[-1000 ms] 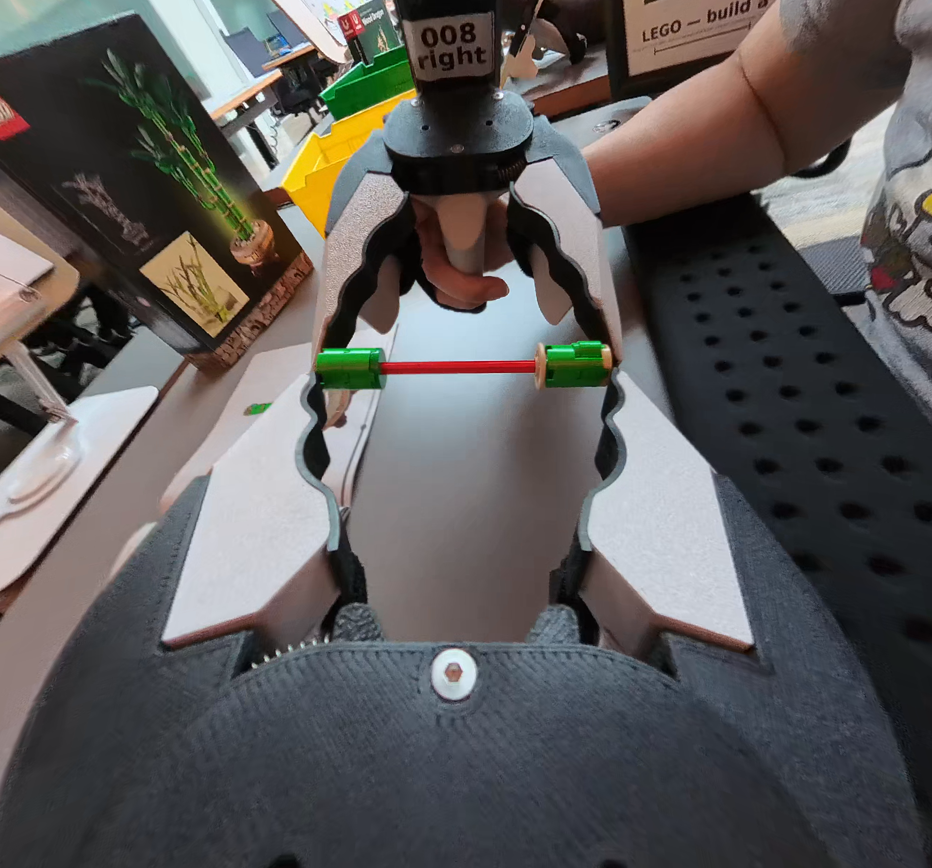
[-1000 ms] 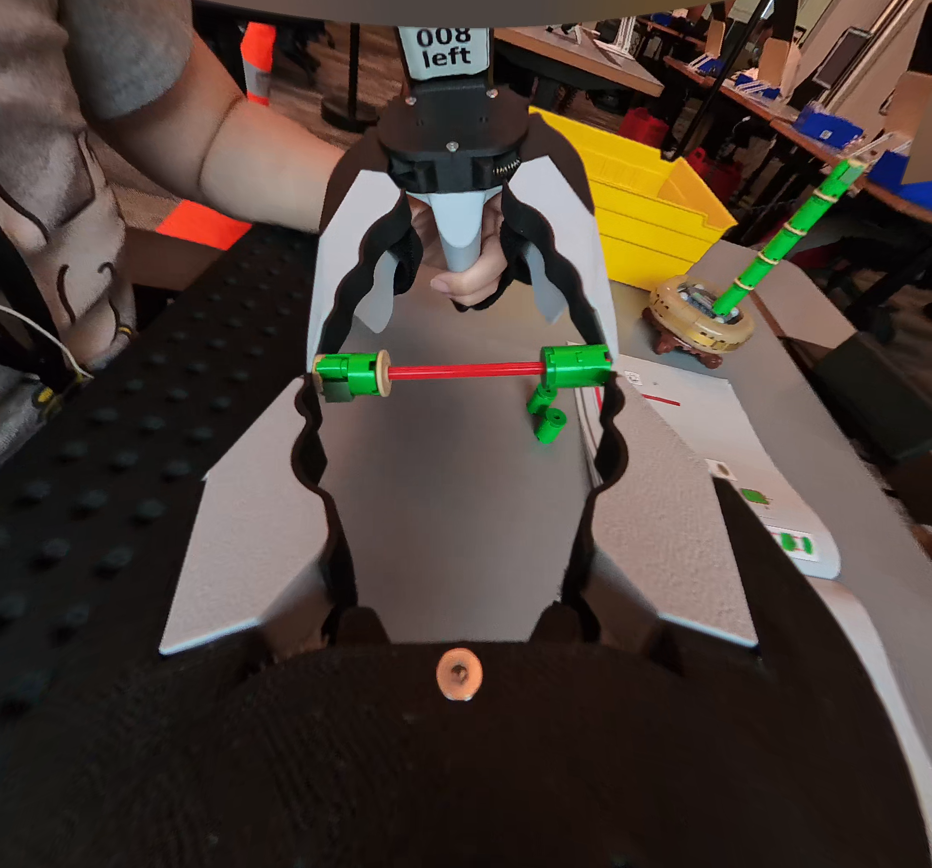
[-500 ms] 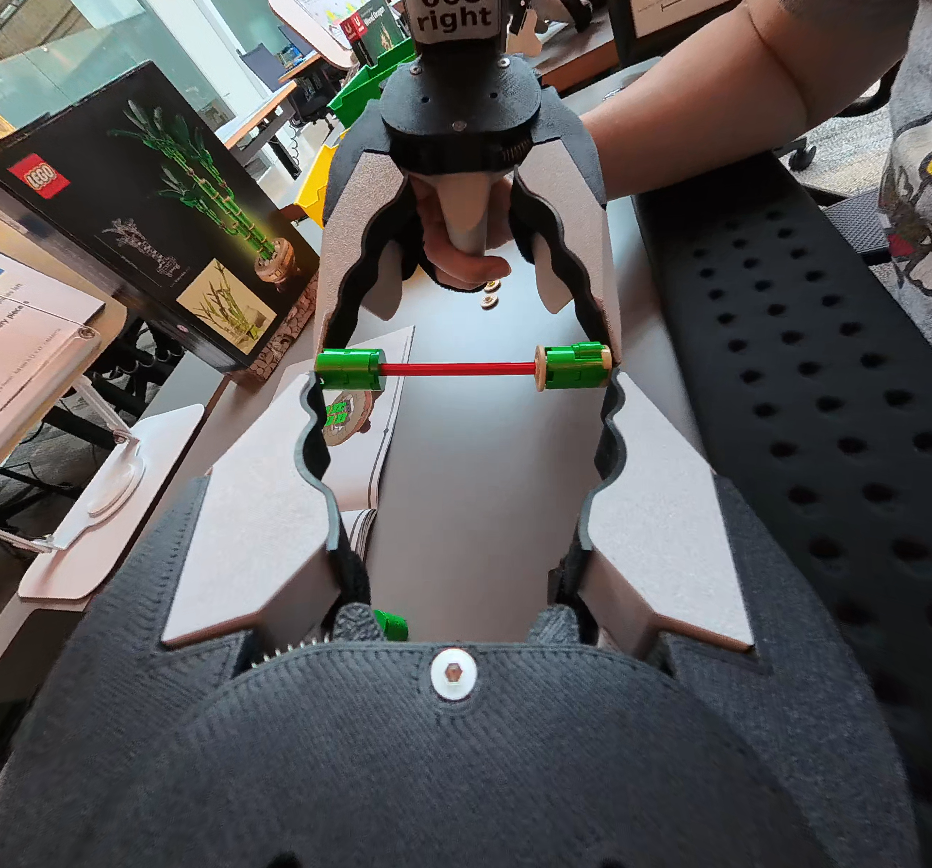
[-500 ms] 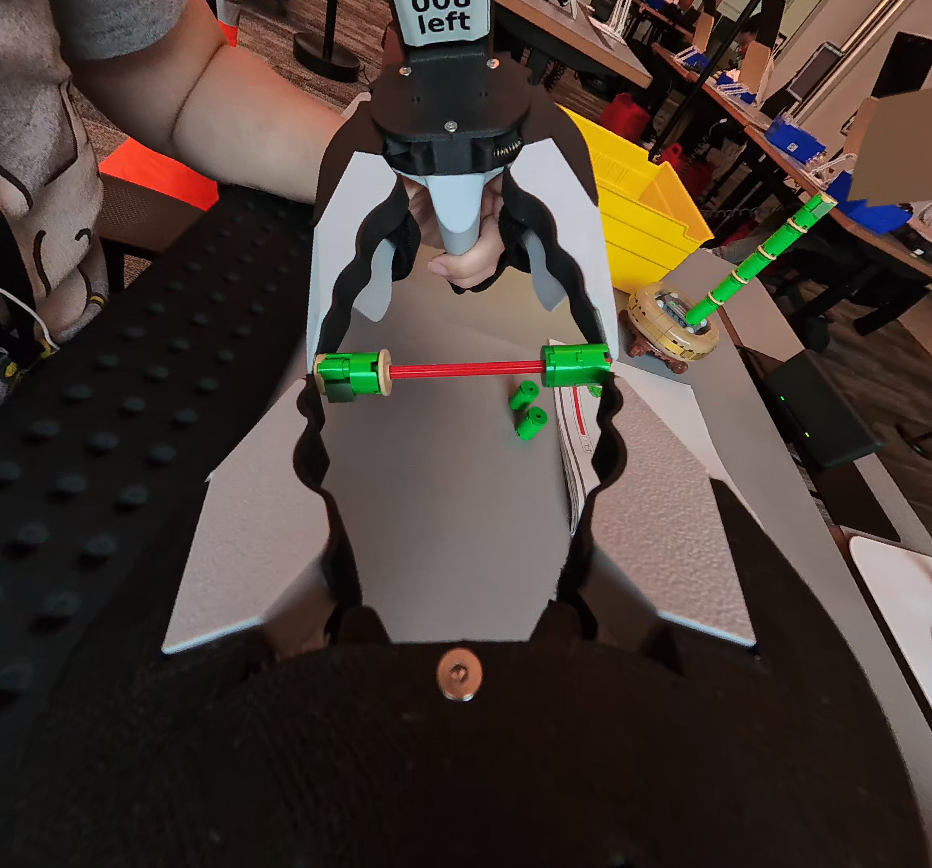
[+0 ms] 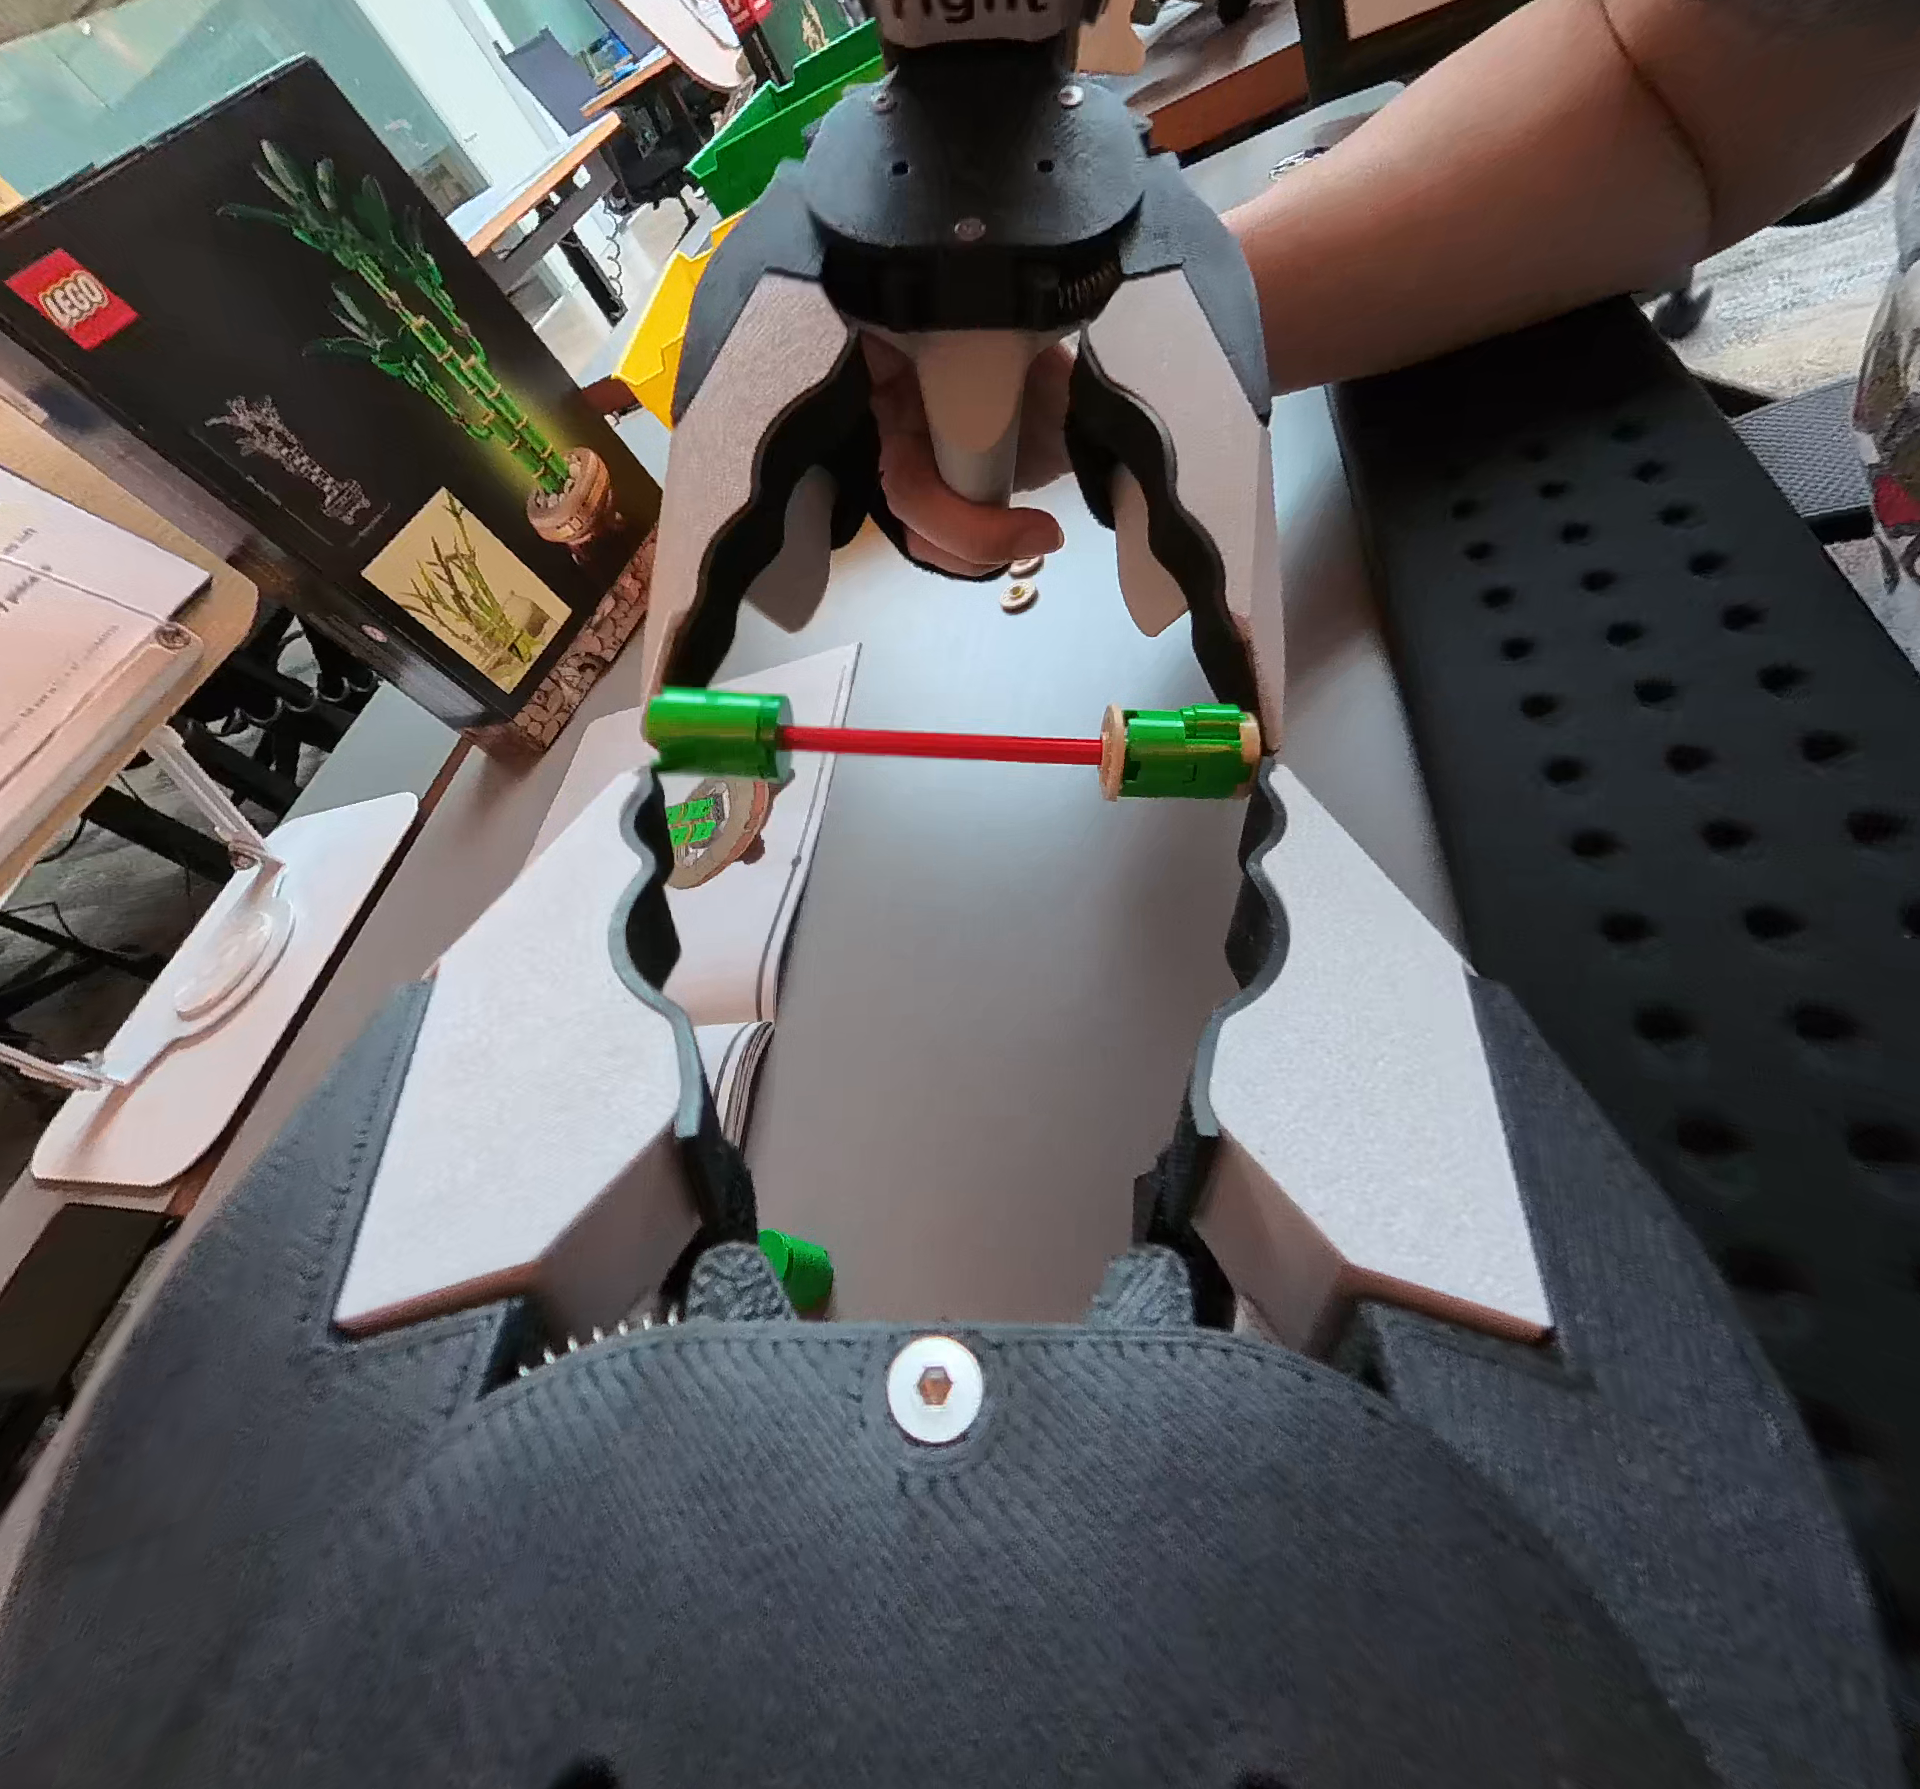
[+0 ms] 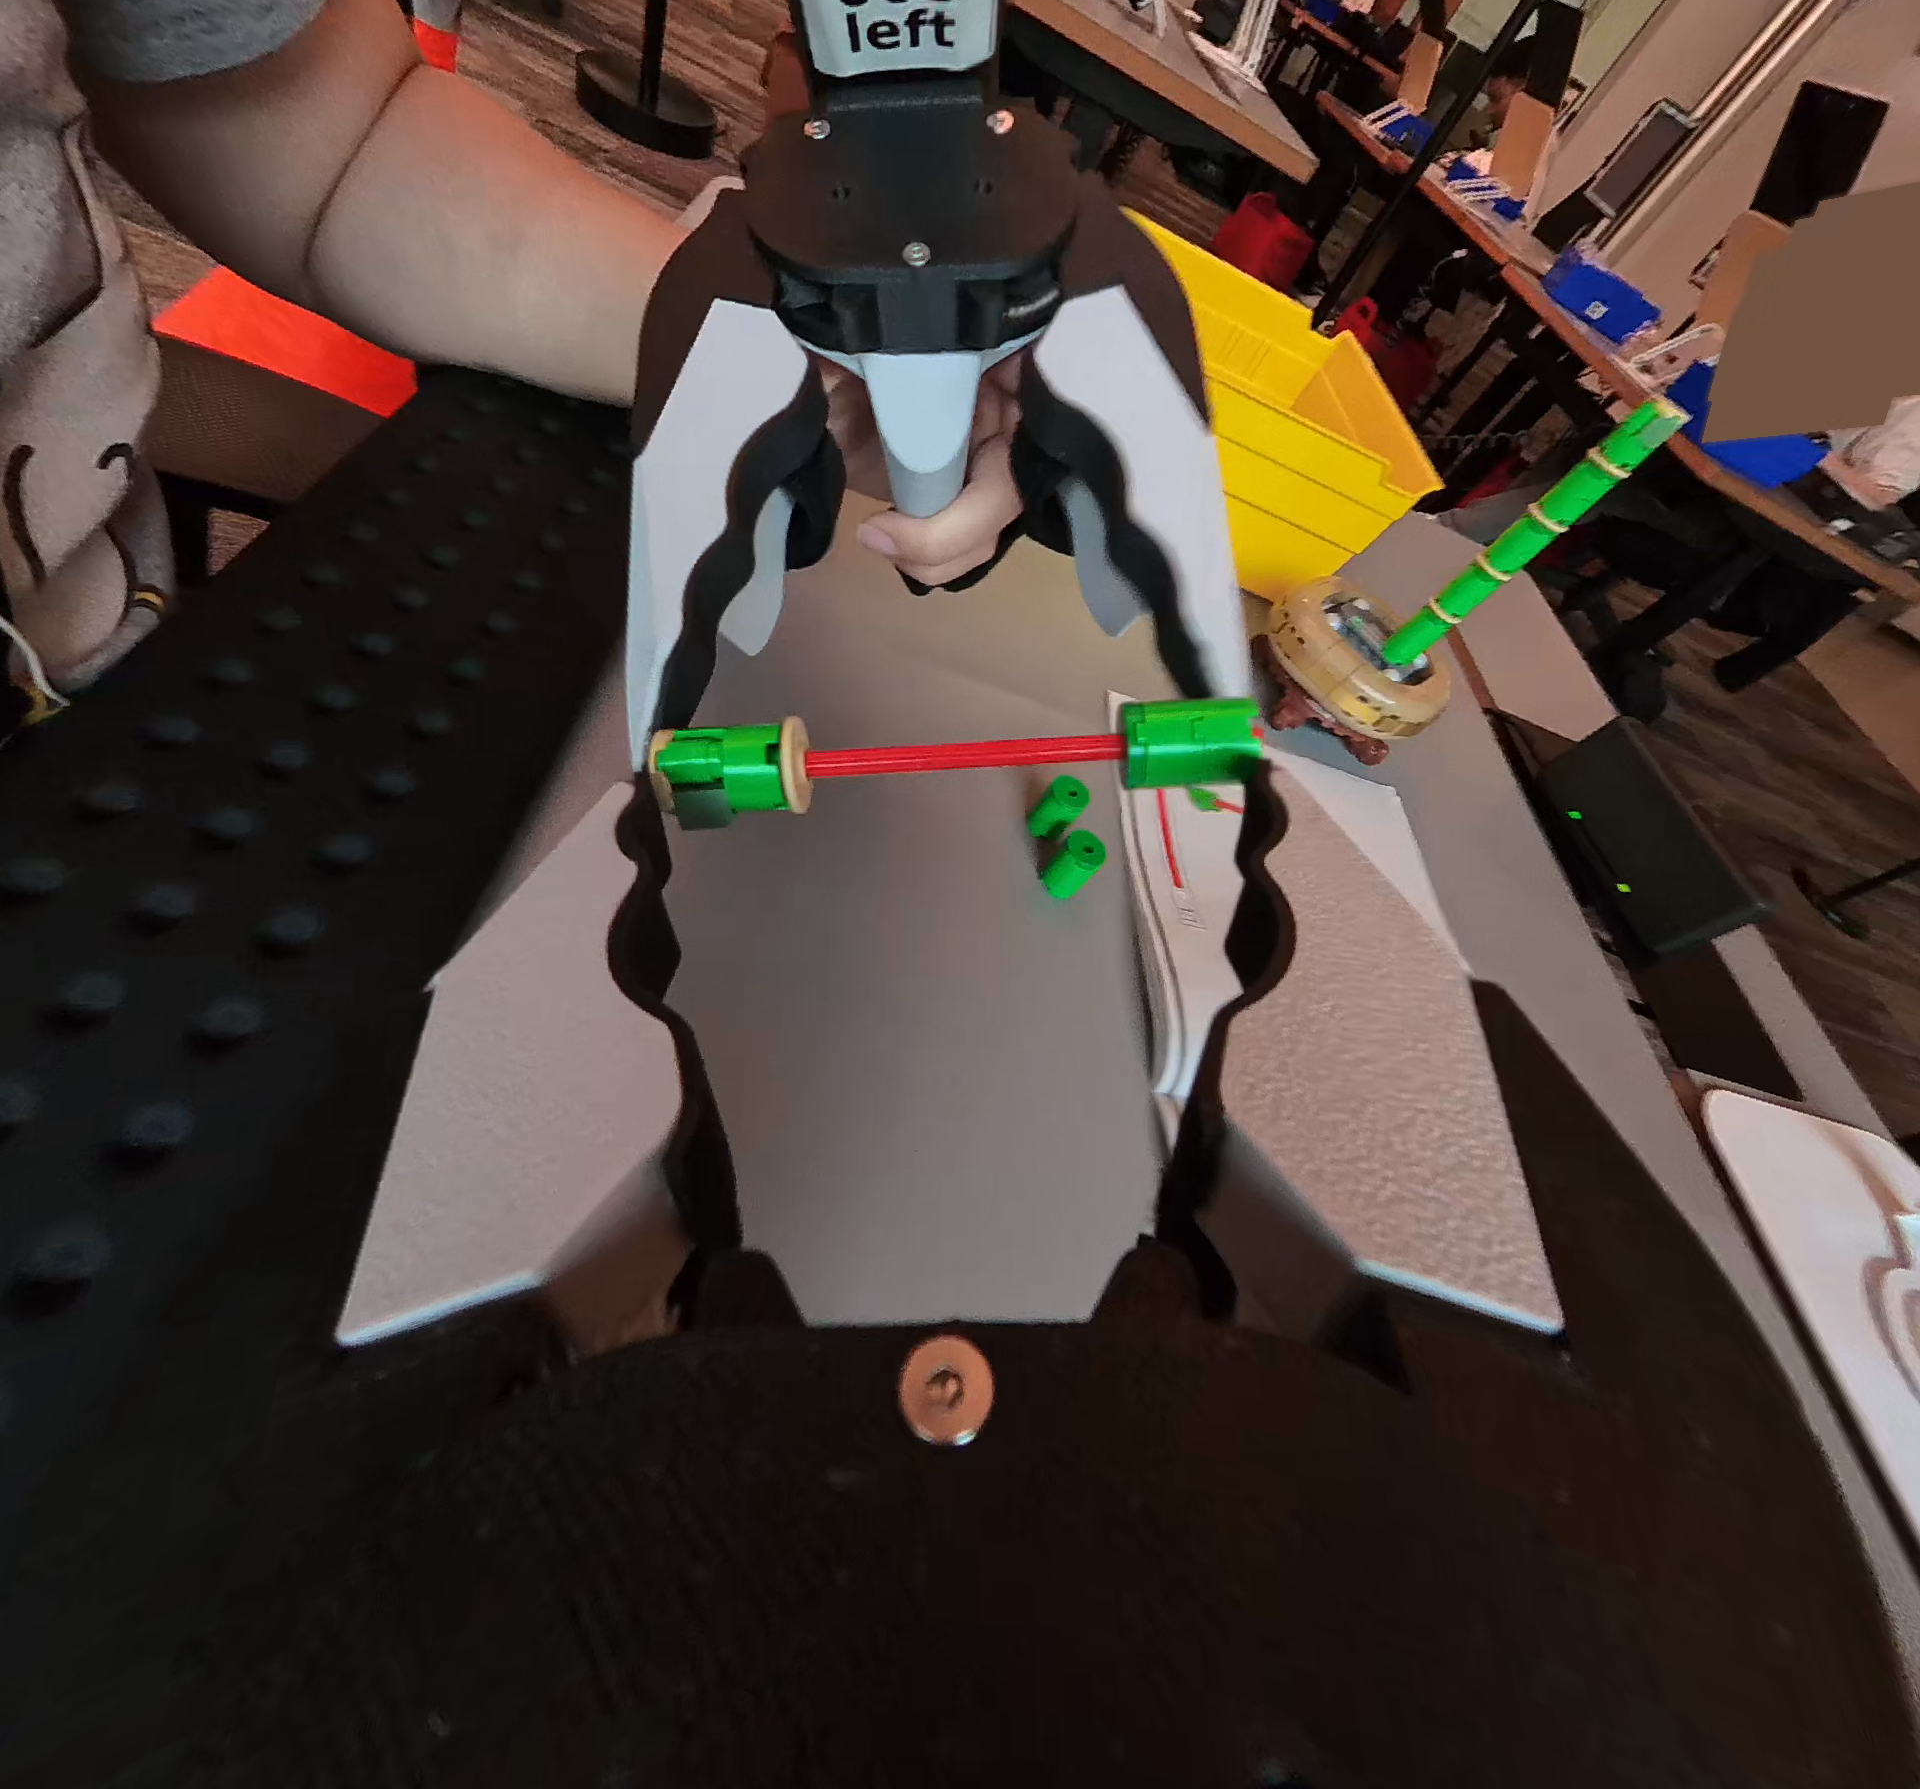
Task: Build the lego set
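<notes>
Left tongs (image 5: pixel 951 792) and right tongs (image 6: pixel 945 804) faced each other tip to tip above the grey desk (image 5: pixel 987 1012). Both pairs were spread wide. A red axle (image 5: pixel 940 745) bridged the gap, clear of the desk, with a green sleeve (image 5: pixel 715 731) on one end and a second green sleeve (image 5: pixel 1184 752), capped with tan discs, on the other. Each sleeve sat against the fingertips of both pairs. Which pair actually clamped the axle, or whether both did, could not be told.

Left wrist view only:
- Dark set box (image 5: pixel 312 368) printed with a bamboo plant, standing at the desk's far left edge.
- Two small tan round pieces (image 5: pixel 1018 596) loose on the desk, under the hand (image 5: pixel 966 503) holding the right tongs.
- One green cylinder (image 5: pixel 798 1266) on the desk, close in by the base of the left tongs' fingers.
- Green bin (image 5: pixel 790 129) in the background.

Right wrist view only:
- Two loose green cylinders (image 6: pixel 1065 835) side by side on the desk, just beside the booklet (image 6: pixel 1174 918).
- Tan round pot (image 6: pixel 1351 669) on a brown base, with a tilted green segmented stalk (image 6: pixel 1527 534) rising from it.
- Small dark box (image 6: pixel 1642 846) showing green lights, beyond the pot.

Both views showed the open booklet, the yellow bin (image 6: pixel 1288 430) and the black dotted mat (image 5: pixel 1662 804) along the person's side of the desk.
</notes>
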`<state>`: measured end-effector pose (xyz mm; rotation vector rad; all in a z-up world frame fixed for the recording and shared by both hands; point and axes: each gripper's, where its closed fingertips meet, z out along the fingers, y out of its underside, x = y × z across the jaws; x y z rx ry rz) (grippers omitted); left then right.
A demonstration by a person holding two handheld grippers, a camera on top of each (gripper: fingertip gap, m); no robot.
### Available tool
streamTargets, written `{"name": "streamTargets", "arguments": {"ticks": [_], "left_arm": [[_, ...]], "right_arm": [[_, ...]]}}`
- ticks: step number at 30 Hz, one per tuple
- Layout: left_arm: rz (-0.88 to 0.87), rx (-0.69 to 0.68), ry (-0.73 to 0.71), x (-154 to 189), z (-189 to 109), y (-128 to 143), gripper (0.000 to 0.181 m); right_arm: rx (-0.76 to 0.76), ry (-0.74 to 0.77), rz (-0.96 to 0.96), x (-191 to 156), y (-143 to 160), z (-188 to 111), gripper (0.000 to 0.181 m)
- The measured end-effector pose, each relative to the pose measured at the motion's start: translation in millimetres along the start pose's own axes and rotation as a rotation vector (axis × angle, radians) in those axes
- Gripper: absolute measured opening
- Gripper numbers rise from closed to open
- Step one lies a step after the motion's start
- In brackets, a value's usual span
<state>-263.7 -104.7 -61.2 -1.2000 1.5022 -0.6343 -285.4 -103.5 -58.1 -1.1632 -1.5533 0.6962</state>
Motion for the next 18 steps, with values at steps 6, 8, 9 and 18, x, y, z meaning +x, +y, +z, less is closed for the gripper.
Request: {"name": "streamTargets", "arguments": {"ticks": [6, 8, 9, 18], "left_arm": [[-0.024, 0.058, 0.019, 4, -2, -8, 0.082], [-0.055, 0.052, 0.019, 2, -1, -7, 0.091], [-0.059, 0.042, 0.006, 0, 0, -5, 0.100], [0.011, 0.062, -0.021, 1, -1, -8, 0.109]], "right_arm": [[0.023, 0.019, 0.025, 7, -5, -7, 0.109], [0.019, 0.007, 0.017, 4, -5, -6, 0.109], [0.011, -0.001, 0.012, 2, -3, -5, 0.109], [0.012, -0.031, 0.015, -4, -2, -2, 0.110]]}}
